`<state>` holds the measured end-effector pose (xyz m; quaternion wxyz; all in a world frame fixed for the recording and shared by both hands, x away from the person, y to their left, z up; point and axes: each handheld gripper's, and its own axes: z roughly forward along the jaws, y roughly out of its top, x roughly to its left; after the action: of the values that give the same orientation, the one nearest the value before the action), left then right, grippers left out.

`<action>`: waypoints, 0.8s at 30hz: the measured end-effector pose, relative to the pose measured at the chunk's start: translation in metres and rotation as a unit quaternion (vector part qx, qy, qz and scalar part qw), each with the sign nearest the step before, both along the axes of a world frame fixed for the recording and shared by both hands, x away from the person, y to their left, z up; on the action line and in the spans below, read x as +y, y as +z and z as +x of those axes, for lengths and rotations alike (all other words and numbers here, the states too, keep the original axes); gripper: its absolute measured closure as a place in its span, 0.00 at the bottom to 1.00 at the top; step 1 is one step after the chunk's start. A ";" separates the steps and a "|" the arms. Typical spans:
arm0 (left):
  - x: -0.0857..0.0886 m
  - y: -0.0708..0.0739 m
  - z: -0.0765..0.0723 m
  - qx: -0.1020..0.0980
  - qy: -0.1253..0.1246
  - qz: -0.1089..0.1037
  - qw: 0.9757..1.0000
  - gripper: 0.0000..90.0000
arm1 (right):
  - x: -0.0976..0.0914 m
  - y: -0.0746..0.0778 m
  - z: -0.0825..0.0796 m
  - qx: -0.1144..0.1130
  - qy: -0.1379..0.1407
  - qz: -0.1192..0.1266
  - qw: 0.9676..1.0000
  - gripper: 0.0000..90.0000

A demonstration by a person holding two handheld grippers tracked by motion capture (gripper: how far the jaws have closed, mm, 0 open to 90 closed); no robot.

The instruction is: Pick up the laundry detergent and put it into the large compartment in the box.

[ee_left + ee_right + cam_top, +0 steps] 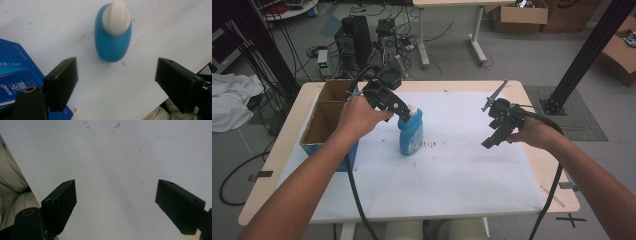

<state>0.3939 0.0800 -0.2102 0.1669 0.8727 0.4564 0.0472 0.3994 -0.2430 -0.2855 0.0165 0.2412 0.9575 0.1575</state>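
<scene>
A blue bottle [410, 134] with a white cap stands upright on the white sheet [452, 165] near the table's middle. My left gripper [404, 114] hovers just above and behind its cap, jaws wide apart and holding nothing. In the left gripper view the blue bottle [113, 37] is seen from above, ahead of the open left gripper [116, 85]. My right gripper [492, 140] hangs over the sheet's right part, a good way from the bottle. In the right gripper view the right gripper [115, 205] stands open over the bare white sheet [117, 157].
An open cardboard box [326, 117] with blue sides stands at the table's left, close beside my left hand; its blue side [15, 75] is visible in the left gripper view. Cables trail off the front edge. Computers and boxes stand on the floor beyond.
</scene>
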 end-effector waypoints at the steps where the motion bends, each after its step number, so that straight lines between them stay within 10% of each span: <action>1: 0.000 0.000 0.000 0.000 0.000 0.000 1.000 0.21 | 0.000 0.000 0.000 0.000 0.000 0.000 1.000 0.19; 24: -0.031 0.000 0.039 0.010 0.013 0.006 1.000 0.21 | -0.008 0.000 0.005 -0.001 -0.009 0.003 1.000 0.19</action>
<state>0.4333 0.0485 -0.2099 0.1563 0.8682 0.4689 0.0434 0.4046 -0.2512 -0.2852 0.0180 0.2497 0.9548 0.1601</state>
